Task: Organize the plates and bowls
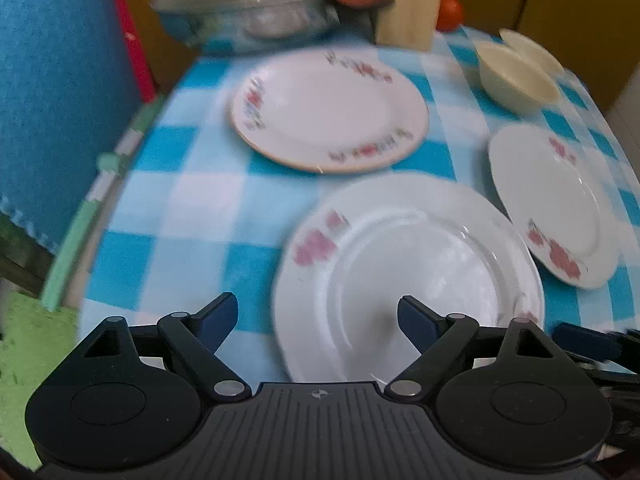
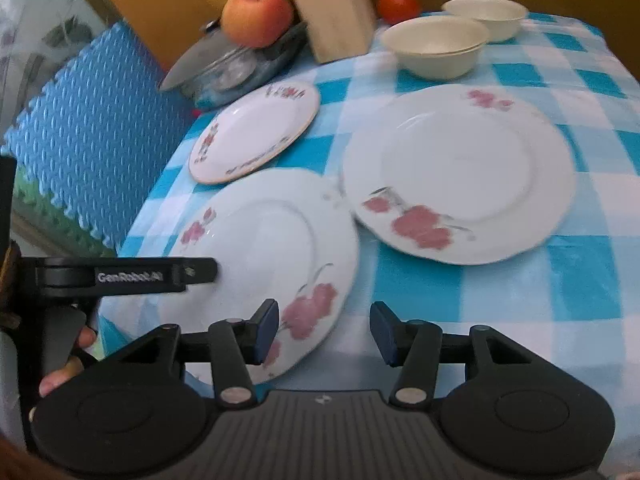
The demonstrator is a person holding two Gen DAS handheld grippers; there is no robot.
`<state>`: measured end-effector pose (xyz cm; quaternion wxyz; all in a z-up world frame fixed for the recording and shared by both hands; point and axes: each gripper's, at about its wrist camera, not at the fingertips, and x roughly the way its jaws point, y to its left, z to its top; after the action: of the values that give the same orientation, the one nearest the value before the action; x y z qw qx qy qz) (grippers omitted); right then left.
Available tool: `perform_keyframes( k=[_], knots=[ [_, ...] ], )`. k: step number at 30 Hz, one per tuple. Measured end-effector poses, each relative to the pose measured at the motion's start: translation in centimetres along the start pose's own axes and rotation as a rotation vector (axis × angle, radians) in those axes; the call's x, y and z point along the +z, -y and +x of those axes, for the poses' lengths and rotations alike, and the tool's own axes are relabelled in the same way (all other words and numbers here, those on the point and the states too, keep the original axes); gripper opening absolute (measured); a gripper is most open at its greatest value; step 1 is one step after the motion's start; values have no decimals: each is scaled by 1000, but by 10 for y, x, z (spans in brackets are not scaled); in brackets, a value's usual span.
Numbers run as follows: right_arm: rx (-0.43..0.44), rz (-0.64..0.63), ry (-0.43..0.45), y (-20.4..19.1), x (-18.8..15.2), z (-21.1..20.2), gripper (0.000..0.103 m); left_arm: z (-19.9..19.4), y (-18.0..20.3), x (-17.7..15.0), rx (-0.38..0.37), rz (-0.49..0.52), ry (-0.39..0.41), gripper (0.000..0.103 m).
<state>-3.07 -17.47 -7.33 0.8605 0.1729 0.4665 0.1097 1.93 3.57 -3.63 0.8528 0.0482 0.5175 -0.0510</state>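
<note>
**Both grippers open over the near plate**

Here the left gripper (image 1: 318, 316) hangs with its jaws spread wide and nothing between them, poised above the near plate (image 1: 408, 280), a white one with pink flowers on its rim. The right gripper (image 2: 325, 330) is likewise released and empty, its left finger (image 2: 267, 330) over the near edge of that same plate (image 2: 260, 264), its right finger over bare cloth. In the right wrist view the left gripper's body shows at the left, held by a hand (image 2: 66, 360) low beside the table edge.

Just beside the near plate, on its right, lies a second pink-flowered plate (image 1: 556, 204) (image 2: 460, 172); their rims are almost touching. Farther back and to the left sits a gold-rimmed plate (image 1: 330, 110) (image 2: 256, 130) with smaller floral sprays, apart from the other two. All three rest flat on a blue-and-white checked tablecloth (image 1: 192, 208) (image 2: 520, 292).

At the far right stand cream bowls (image 1: 516, 80) (image 2: 436, 46): what looks like two nested ones in front, another (image 2: 486, 16) just behind. Along the back are a glass dish (image 1: 248, 12), an apple (image 2: 256, 16), a pale wooden block (image 2: 328, 4) and a small red fruit (image 2: 398, 4). A blue foam mat (image 2: 96, 120) stands at the table's left.
</note>
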Motion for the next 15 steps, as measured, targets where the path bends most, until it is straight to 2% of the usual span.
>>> perform_keyframes(
  k=[4,8,12,15],
  knots=[
    [-48,34,107,18,8,-29,50,-10,25,16,-35,91,48,97],
    [-133,115,151,50,28,-36,50,-1,64,49,-75,178,35,97],
    [-241,177,175,80,46,-29,50,21,92,80,-156,181,-9,97],
    [-248,198,179,97,56,-26,50,38,103,96,-189,152,-23,97]
  ],
)
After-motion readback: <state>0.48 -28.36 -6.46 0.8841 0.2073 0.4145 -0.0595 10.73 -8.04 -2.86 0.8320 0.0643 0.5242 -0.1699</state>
